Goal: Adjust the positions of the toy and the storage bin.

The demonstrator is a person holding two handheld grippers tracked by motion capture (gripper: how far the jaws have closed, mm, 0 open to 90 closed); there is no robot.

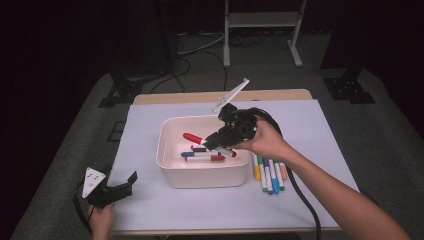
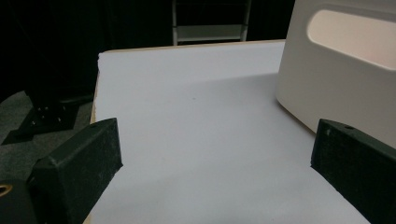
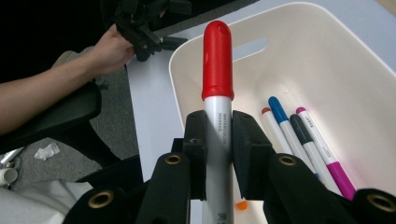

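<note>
right tool (image 3: 218, 140) clamps red-capped marker (image 3: 217, 70) — above bin (image 1: 167, 172)

Bin (image 1: 204, 175): mid-tabletop (image 1: 310, 120). In it: loose markers (image 1: 204, 157). Above them: one marker (image 1: 193, 138), clamped in right gripper (image 1: 216, 140). Just right of bin: marker row (image 1: 269, 175) on tabletop. Left gripper (image 1: 125, 186): near-left tabletop edge, apart from bin.

- The white bin (image 1: 205, 172) stood mid-table, its walls blocking any level approach to its inside; only from above was it open.
- Several markers (image 1: 205, 155) covered part of its floor.
- A row of markers (image 1: 269, 175) lay just right of the bin.
- The white table top (image 1: 150, 200) between the bin and the left gripper (image 1: 127, 182) lay bare.
</note>
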